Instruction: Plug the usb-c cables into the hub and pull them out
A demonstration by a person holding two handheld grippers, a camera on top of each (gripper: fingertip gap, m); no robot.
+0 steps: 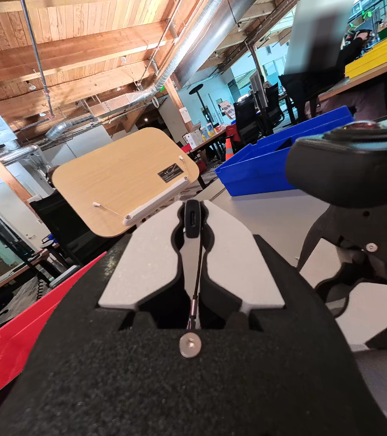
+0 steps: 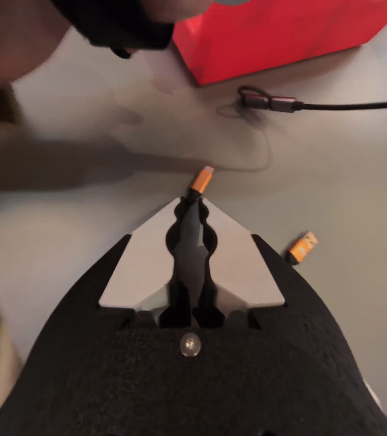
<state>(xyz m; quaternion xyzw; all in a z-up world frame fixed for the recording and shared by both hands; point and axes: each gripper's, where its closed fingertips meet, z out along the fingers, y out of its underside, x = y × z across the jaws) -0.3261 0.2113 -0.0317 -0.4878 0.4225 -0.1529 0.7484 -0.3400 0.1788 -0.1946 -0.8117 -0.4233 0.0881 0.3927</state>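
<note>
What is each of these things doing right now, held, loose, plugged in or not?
Left gripper: shut on the black hub.
Black hub: pinched at the fingertips, port facing the camera, empty.
Right gripper: shut on the orange cable.
Orange cable: held just behind its small plug, which points away, unplugged.
Orange wide plug: loose on the table.
Black cable: lying on the table, ungripped.

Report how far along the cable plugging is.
Done: both pickups. The left gripper is shut on the black hub, its port facing outward and empty. In hand: the right gripper pinches the orange usb-c cable just behind its plug, above the table. Left: inserting it, pulling it out, then the black cable by the red box.
</note>
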